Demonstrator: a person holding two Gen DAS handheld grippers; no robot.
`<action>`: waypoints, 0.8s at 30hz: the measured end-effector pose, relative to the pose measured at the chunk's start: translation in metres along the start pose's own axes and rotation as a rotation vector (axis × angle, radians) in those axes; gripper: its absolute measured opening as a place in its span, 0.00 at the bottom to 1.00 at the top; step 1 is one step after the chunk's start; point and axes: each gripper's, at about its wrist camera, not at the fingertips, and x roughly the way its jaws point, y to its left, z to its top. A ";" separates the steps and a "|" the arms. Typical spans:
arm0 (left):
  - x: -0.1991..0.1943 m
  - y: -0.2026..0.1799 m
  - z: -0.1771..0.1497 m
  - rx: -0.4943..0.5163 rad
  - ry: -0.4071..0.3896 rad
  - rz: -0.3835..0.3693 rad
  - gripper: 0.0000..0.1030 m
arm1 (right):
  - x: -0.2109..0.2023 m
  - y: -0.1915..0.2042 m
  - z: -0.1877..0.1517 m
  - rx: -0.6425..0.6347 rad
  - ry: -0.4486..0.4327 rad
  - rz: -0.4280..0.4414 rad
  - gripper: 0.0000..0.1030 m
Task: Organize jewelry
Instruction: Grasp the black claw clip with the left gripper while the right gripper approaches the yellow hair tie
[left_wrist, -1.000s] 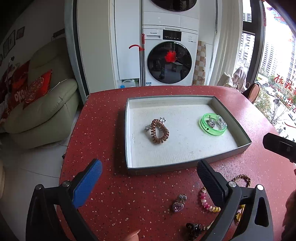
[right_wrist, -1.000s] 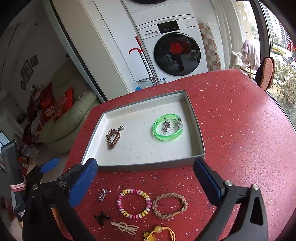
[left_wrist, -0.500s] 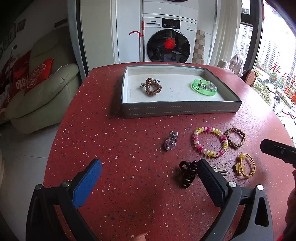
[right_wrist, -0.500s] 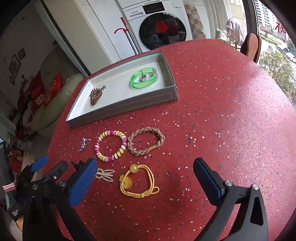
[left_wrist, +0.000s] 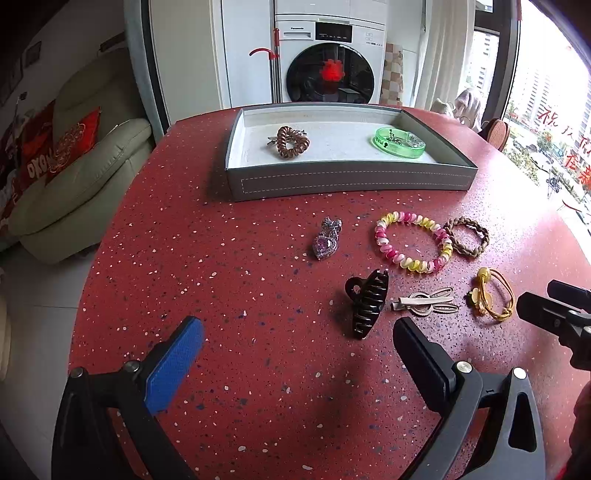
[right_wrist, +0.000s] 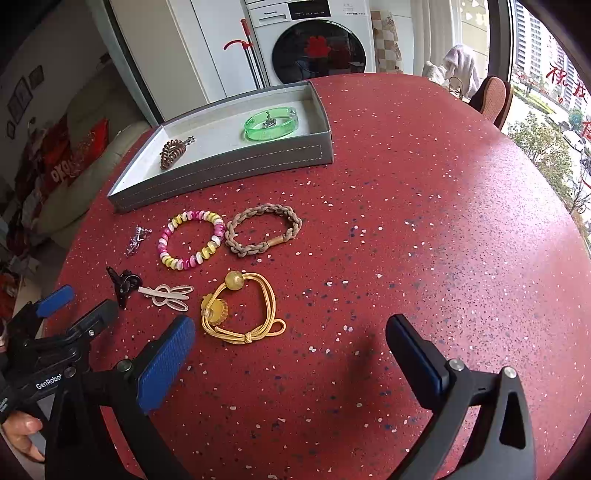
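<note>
Six loose pieces lie on the red surface (left_wrist: 229, 280) in the left wrist view: a heart brooch (left_wrist: 326, 240), a pink-and-yellow bead bracelet (left_wrist: 413, 240), a braided band (left_wrist: 467, 236), a black hair clip (left_wrist: 366, 302), a bunny-shaped clip (left_wrist: 424, 302) and a yellow hair tie (left_wrist: 493, 295). The left claw (left_wrist: 295, 354) is spread wide and empty, and over the last second it has drawn back from the grey tray (left_wrist: 347, 181), which holds a brown coil tie (left_wrist: 293, 142) and a green bangle (left_wrist: 398, 142). In the right wrist view the right claw (right_wrist: 288, 354), also wide and empty, has likewise retreated from the tray (right_wrist: 229, 166) and now hangs just beside the yellow hair tie (right_wrist: 242, 310). That pull-back likely means a fresh pick is being lined up, the yellow tie or black clip (right_wrist: 123, 282) nearest.
</note>
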 end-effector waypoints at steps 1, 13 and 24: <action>0.001 0.000 0.001 -0.004 0.002 0.000 1.00 | -0.001 0.002 0.000 -0.013 -0.001 0.000 1.00; 0.008 -0.008 0.011 0.011 -0.004 0.016 1.00 | 0.016 0.025 0.002 -0.131 0.033 -0.029 1.00; 0.018 -0.017 0.011 0.044 0.009 0.017 0.92 | 0.024 0.039 0.000 -0.221 0.028 -0.078 0.88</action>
